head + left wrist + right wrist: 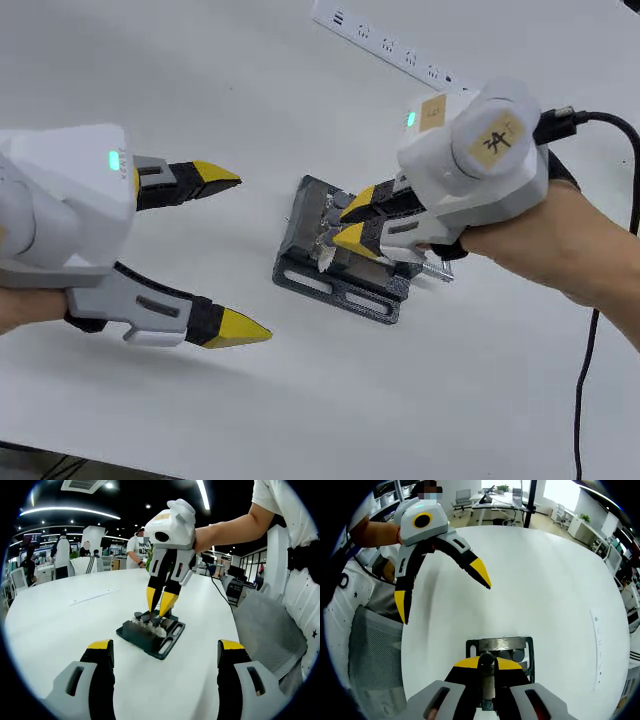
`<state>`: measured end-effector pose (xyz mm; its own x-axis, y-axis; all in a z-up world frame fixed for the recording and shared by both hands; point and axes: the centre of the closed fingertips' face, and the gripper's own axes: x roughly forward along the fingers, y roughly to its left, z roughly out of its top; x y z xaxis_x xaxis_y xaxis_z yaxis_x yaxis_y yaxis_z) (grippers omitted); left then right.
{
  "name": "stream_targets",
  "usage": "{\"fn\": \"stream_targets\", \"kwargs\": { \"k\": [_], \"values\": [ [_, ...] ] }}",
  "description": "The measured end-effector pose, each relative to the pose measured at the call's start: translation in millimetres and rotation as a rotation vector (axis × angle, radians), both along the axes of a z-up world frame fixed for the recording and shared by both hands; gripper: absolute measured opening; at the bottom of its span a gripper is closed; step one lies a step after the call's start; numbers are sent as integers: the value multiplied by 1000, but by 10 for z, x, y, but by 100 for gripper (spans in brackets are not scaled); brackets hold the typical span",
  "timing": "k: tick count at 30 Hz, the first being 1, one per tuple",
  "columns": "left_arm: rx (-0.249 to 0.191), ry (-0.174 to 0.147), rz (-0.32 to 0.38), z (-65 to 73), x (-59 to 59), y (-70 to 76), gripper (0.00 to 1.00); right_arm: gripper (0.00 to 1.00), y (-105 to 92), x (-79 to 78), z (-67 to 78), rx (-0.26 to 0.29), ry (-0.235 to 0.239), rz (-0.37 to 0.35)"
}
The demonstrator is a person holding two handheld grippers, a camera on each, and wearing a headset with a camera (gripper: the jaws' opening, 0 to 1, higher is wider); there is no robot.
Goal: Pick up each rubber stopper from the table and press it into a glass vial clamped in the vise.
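My right gripper [487, 663] has its jaws nearly together, and they look clamped on a dark rubber stopper [487, 657] at the yellow tips. That puts the stopper directly over the vise [330, 285], above the row of glass vials [141, 617]. I can't tell whether it has entered a vial mouth yet.

For the press, I judge alignment matters most. I want the stopper centred on the mouth w/ the gripper axis plumb, then a straight push down w/o twisting. A sideways load could chip glass or rock the vial in the clamp. I'd use firm grip but slow feed, and release only once it seats flush.

The neighbour vial [518, 655] looks capped already (dark top), so I'll avoid bumping it w/ the outer finger.

My left gripper [250, 255] hangs w/ jaws wide apart and empty, well apart from the vise over the white table [450, 380]. It's free to steady the vise base if it skids.
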<state>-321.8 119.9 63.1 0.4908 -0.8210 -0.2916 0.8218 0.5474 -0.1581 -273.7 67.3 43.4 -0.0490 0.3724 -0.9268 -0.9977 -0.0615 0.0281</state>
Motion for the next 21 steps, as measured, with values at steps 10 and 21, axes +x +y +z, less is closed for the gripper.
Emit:
{"fn": "stream_targets", "kwargs": {
  "k": [10,21],
  "values": [
    [2,5,-5,-12,-15,0,84,1,-10,-29,-78,-4,15,1],
    [0,10,-6,-14,-22,14,82,1,-6,-15,-139,-10,23,1]
  ]
}}
